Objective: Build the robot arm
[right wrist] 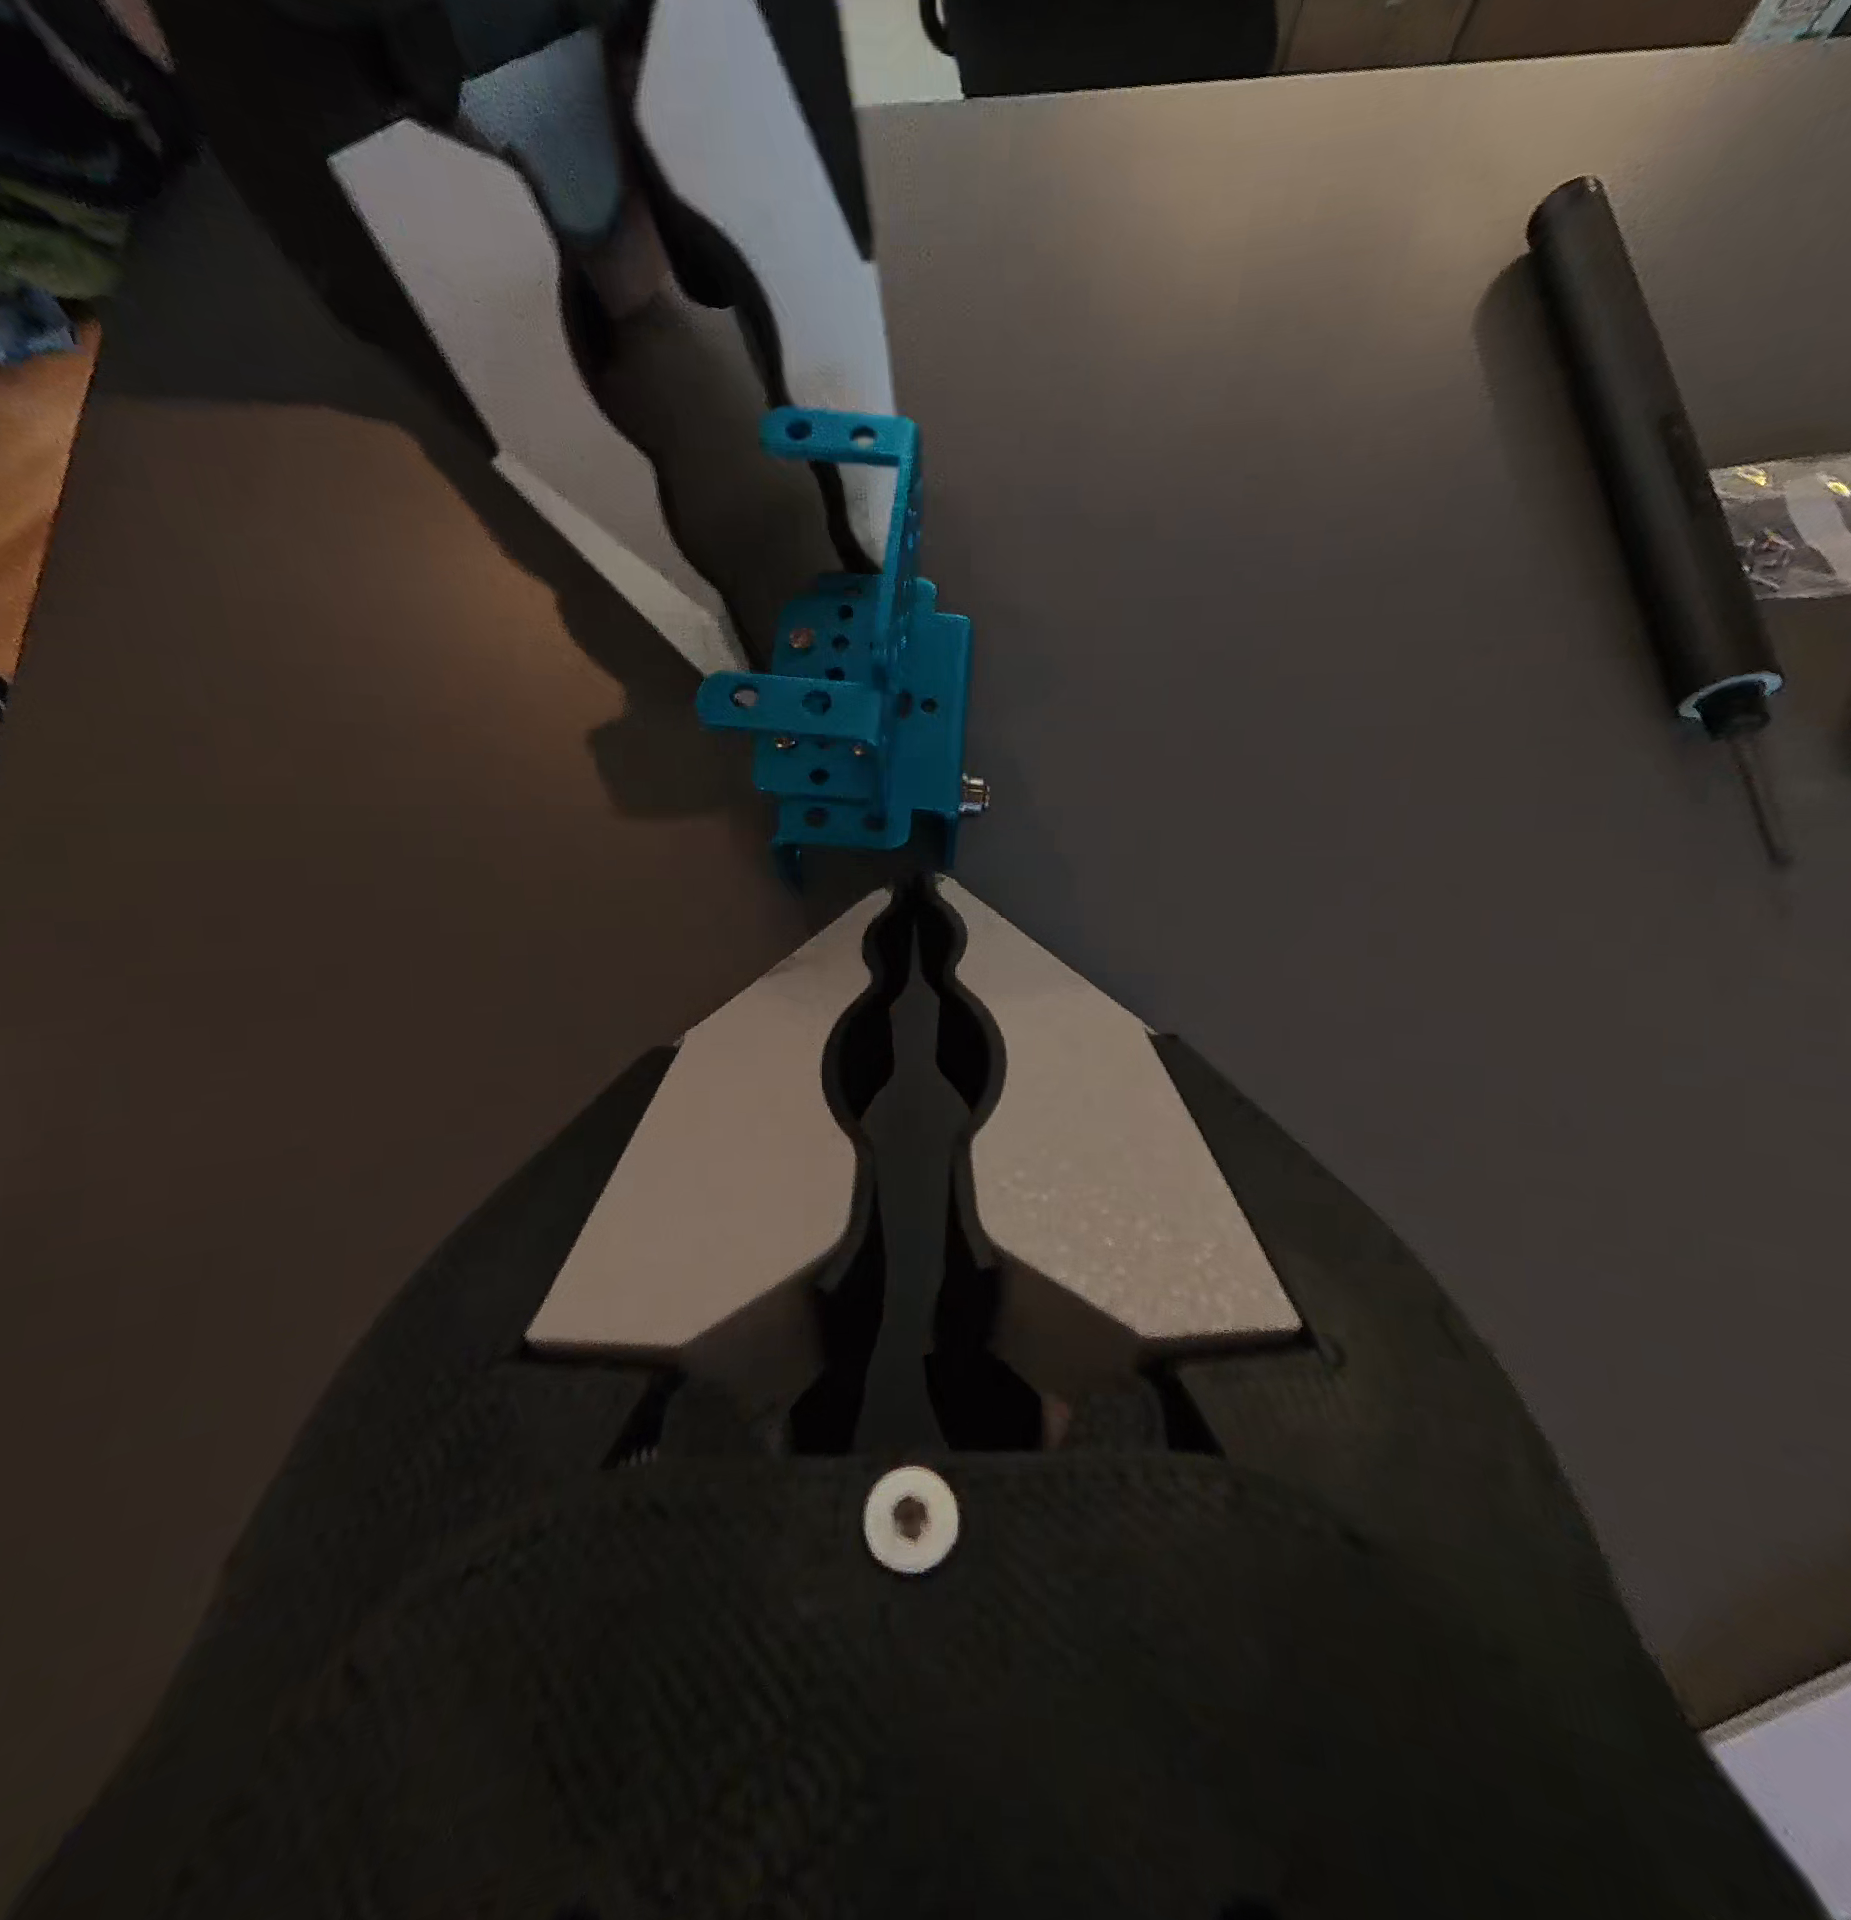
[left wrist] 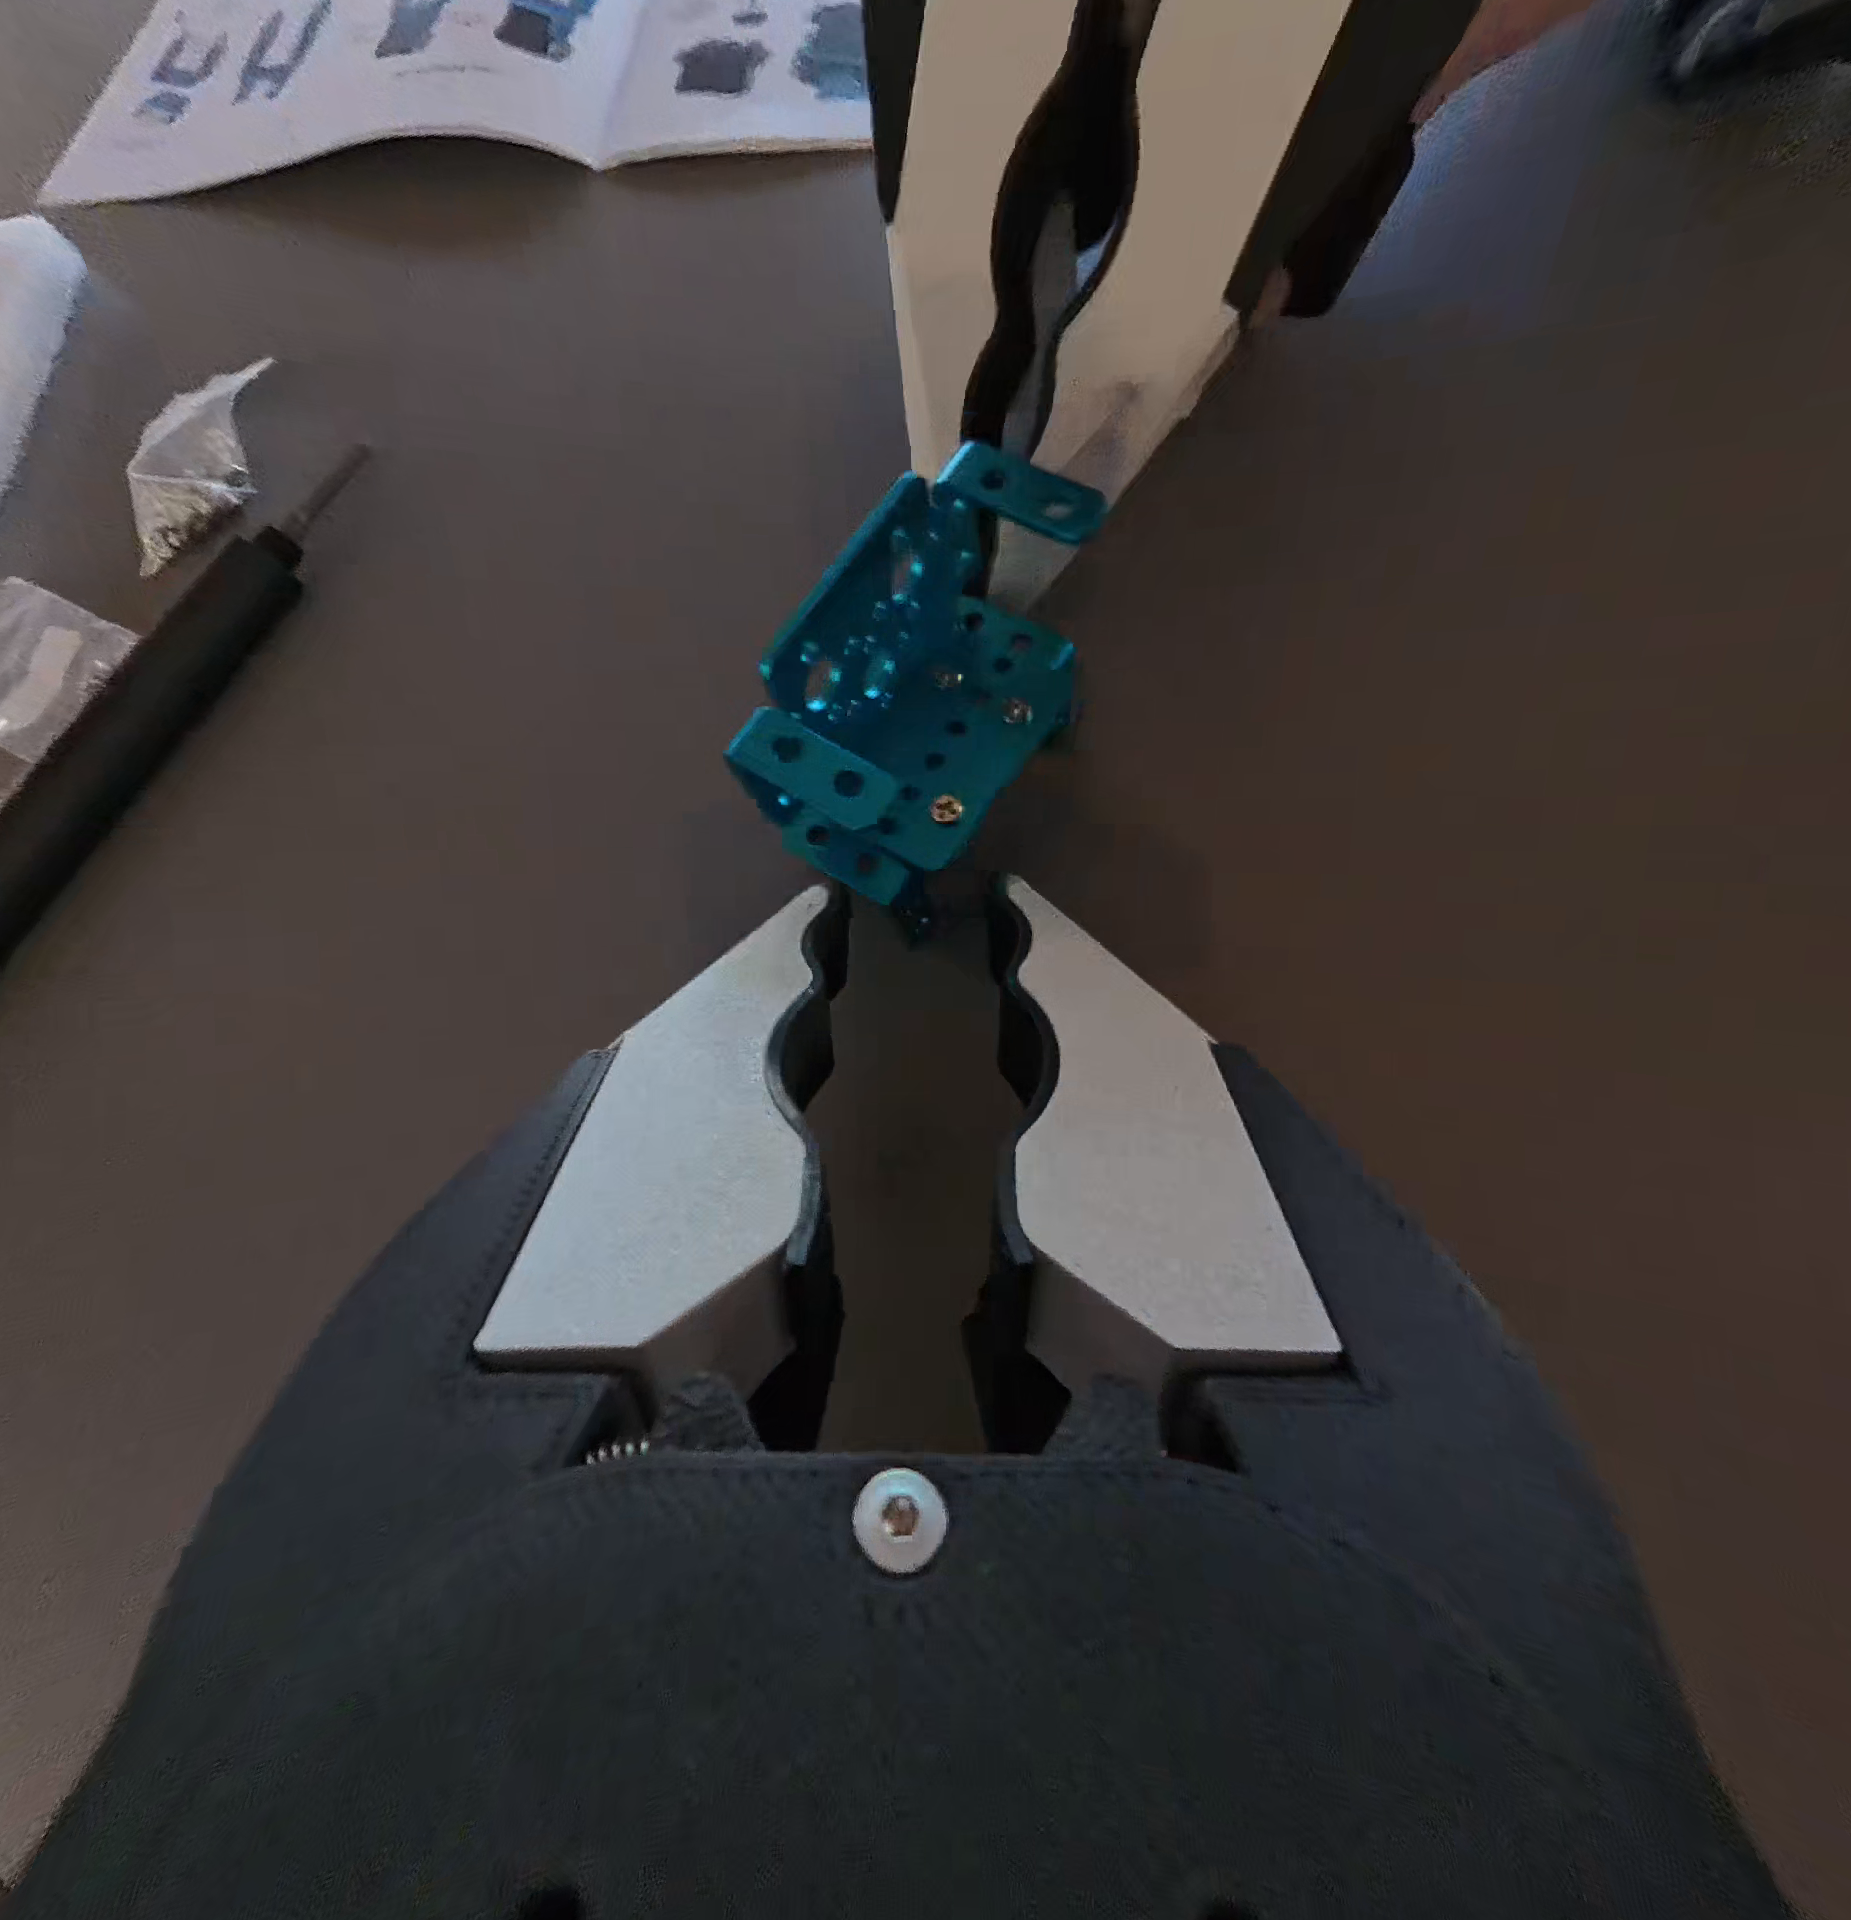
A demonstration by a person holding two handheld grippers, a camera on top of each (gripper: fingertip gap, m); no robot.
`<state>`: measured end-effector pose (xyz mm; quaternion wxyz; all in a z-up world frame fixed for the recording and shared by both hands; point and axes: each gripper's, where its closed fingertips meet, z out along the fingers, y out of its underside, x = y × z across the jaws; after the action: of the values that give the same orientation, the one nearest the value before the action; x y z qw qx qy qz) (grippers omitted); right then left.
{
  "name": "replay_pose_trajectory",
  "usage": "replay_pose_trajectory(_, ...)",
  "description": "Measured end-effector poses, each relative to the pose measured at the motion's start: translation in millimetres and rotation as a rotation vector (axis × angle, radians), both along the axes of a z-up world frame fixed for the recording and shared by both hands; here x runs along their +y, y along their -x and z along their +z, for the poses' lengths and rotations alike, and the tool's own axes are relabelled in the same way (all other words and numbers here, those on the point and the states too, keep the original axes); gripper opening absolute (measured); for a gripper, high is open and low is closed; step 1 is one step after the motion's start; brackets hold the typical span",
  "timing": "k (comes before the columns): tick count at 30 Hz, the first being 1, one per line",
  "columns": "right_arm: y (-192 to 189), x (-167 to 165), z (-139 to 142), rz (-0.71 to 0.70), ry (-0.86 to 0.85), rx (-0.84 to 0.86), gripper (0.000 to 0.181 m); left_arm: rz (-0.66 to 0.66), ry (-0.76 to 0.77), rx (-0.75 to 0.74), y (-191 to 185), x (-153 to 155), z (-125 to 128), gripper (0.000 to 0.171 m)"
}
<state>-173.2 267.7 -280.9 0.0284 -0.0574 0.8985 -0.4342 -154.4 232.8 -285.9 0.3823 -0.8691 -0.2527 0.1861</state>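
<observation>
Above the table (left wrist: 1420,935), both tongs (right wrist: 916,883) pinch bracket (right wrist: 859,717).

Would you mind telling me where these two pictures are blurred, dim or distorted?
Left wrist view: the blue bracket assembly is fairly sharp, while the open booklet at the top edge is smeared and wide-angle stretched. Right wrist view: dimmer overall, the left gripper beyond the bracket is soft, and the black screwdriver casts a faint shadow.

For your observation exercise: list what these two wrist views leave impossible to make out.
- Leaflet, left wrist view: printing blurred, cut by the top edge.
- Small bags, left wrist view: contents too small.
- Blue bracket assembly, right wrist view: the part the right gripper pinches is hidden by the fingertips.
- Left gripper: whether it touches the bracket is unclear.
</observation>
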Motion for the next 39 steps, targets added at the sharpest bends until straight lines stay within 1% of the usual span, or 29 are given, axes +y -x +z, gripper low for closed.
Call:
replay_pose_trajectory(2,3.8,3.9,0.7,-0.039,0.005,-0.014,0.005,0.019,0.017,0.043,-2.0,1.8,2.4,0.029)
replay_pose_trajectory(3,7.4,7.1,0.4,-0.067,0.0,-0.013,0.006,0.027,0.019,0.042,-3.9,2.4,2.1,0.032)
replay_pose_trajectory(5,12.2,12.6,4.1,-0.116,0.016,-0.027,0.01,0.034,0.003,0.003,-10.4,3.8,0.1,0.034)
replay_pose_trajectory(7,11.7,16.5,10.9,-0.153,0.045,-0.083,0.015,0.026,-0.017,-0.024,-17.5,3.3,0.2,0.036)
replay_pose_trajectory(9,16.5,22.9,16.8,-0.221,0.051,-0.099,0.018,0.013,-0.024,-0.034,-25.1,-0.3,1.3,0.036)
replay_pose_trajectory(11,19.0,28.7,30.4,-0.276,0.099,-0.065,0.02,0.019,-0.032,-0.042,-32.2,-9.6,5.1,0.035)
replay_pose_trajectory(12,18.6,30.8,41.5,-0.3,0.144,-0.036,0.022,0.033,-0.049,-0.046,-35.7,-16.7,9.0,0.036)
replay_pose_trajectory(15,13.2,33.9,78.0,-0.391,0.289,0.023,0.029,0.085,-0.193,-0.032,-50.1,-45.2,31.1,0.035)
replay_pose_trajectory(17,8.5,31.0,95.3,-0.45,0.347,0.026,0.025,0.126,-0.338,0.009,-61.3,-73.8,54.7,0.035)
replay_pose_trajectory(19,7.6,22.2,107.1,-0.505,0.369,0.058,0.018,0.157,-0.501,0.069,-72.9,-110.7,83.4,0.036)
replay_pose_trajectory(21,14.7,8.9,116.8,-0.59,0.351,0.145,0.015,0.185,-0.621,0.125,-82.9,-157.6,107.3,0.046)
replay_pose_trajectory(22,17.9,-1.5,124.4,-0.625,0.351,0.199,0.018,0.197,-0.657,0.145,-87.1,-183.3,115.1,0.052)
replay_pose_trajectory(24,23.4,-27.2,145.0,-0.692,0.365,0.324,0.032,0.204,-0.687,0.169,-94.5,-236.3,123.8,0.059)
replay_pose_trajectory(25,24.7,-42.2,155.5,-0.726,0.374,0.359,0.033,0.203,-0.69,0.171,-97.8,-262.7,125.4,0.062)
replay_pose_trajectory(26,26.7,-58.6,166.6,-0.767,0.395,0.369,0.04,0.209,-0.689,0.157,-100.4,-289.4,124.9,0.067)
replay_pose_trajectory(27,26.5,-78.7,177.4,-0.78,0.423,0.359,0.048,0.194,-0.687,0.125,-105.7,-313.3,123.7,0.079)
replay_pose_trajectory(28,26.0,-99.9,186.3,-0.779,0.44,0.343,0.05,0.185,-0.694,0.094,-110.9,-336.2,123.2,0.082)
replay_pose_trajectory(29,28.4,-117.1,190.5,-0.794,0.419,0.342,0.049,0.186,-0.697,0.072,-114.8,-358.9,122.7,0.084)
replay_pose_trajectory(32,49.8,-139.5,184.1,-0.916,0.226,0.415,0.031,0.221,-0.698,0.074,-119.0,-422.2,123.8,0.08)
replay_pose_trajectory(33,58.0,-144.1,178.9,-0.932,0.151,0.419,0.027,0.228,-0.694,0.075,-118.5,-439.7,123.7,0.077)
replay_pose_trajectory(35,74.6,-155.1,165.1,-0.873,-0.014,0.377,0.017,0.226,-0.692,0.077,-115.1,-467.8,124.9,0.075)
replay_pose_trajectory(37,102.6,-159.9,153.7,-0.797,-0.153,0.335,0.017,0.223,-0.697,0.098,-105.2,-489.7,127.2,0.071)
replay_pose_trajectory(39,134.5,-164.1,142.6,-0.688,-0.258,0.31,0.017,0.214,-0.712,0.122,-88.2,-504.7,129.9,0.068)
